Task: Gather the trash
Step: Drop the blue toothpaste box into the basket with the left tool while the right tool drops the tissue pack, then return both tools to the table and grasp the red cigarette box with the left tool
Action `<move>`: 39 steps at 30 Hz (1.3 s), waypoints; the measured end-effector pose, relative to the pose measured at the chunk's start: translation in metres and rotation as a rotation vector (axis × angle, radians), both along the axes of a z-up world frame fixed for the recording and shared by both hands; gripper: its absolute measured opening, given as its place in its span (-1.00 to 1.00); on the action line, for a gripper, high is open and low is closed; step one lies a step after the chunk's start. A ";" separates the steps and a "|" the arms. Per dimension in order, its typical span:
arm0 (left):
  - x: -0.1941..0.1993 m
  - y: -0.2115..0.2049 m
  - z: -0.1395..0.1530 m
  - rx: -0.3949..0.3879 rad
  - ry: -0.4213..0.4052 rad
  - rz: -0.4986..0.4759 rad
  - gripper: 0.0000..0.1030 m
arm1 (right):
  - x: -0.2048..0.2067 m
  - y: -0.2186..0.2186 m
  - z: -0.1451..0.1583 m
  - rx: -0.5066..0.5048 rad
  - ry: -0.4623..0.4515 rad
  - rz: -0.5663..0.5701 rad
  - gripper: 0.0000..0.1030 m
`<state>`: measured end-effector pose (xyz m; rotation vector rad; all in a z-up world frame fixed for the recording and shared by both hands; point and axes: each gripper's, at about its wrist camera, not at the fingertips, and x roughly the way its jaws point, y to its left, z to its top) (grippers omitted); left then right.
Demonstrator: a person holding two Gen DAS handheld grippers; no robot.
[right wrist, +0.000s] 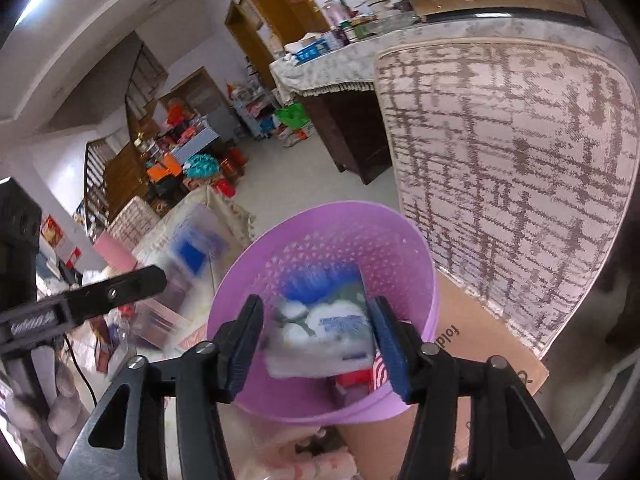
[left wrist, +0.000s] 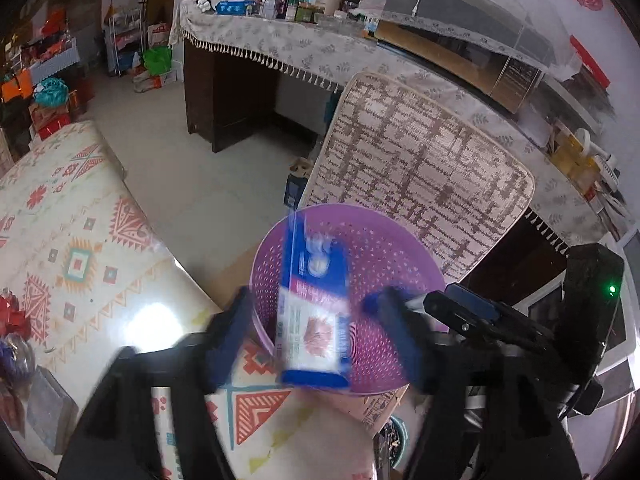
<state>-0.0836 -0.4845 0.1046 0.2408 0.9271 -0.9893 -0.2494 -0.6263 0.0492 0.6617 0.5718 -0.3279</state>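
A purple perforated basket (left wrist: pixel 384 256) stands beside the table edge; it also shows in the right wrist view (right wrist: pixel 404 248). In the left wrist view a blue and white box (left wrist: pixel 314 312), blurred, hangs free between my open left gripper (left wrist: pixel 316 340) fingers, over the basket's near rim. In the right wrist view a white and blue plastic pack (right wrist: pixel 324 328), blurred, sits between my open right gripper (right wrist: pixel 320 344) fingers above the basket; I cannot tell if they touch it. Red trash (right wrist: pixel 352 380) lies at the basket bottom. The right gripper's body (left wrist: pixel 520 328) shows at right.
A patterned tablecloth table (left wrist: pixel 80 264) is at left. A woven chair back (left wrist: pixel 420 168) stands behind the basket. A cardboard box (right wrist: pixel 472 344) sits under the basket. A cluttered counter (left wrist: pixel 280 36) runs along the back. The left gripper's arm (right wrist: pixel 80 300) shows at left.
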 end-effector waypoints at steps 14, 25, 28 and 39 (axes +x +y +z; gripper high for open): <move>-0.002 0.112 -0.013 0.009 0.027 0.137 0.54 | 0.020 0.062 0.001 0.028 -0.030 0.109 0.54; 0.033 0.260 -0.025 0.076 -0.046 0.451 0.55 | 0.088 0.171 -0.014 0.065 -0.025 0.316 0.56; 0.060 0.307 -0.034 0.070 0.006 0.580 0.55 | 0.112 0.202 -0.018 0.060 -0.035 0.375 0.56; 0.151 0.380 -0.068 -0.040 0.233 0.787 0.55 | 0.126 0.234 -0.024 0.008 -0.045 0.408 0.62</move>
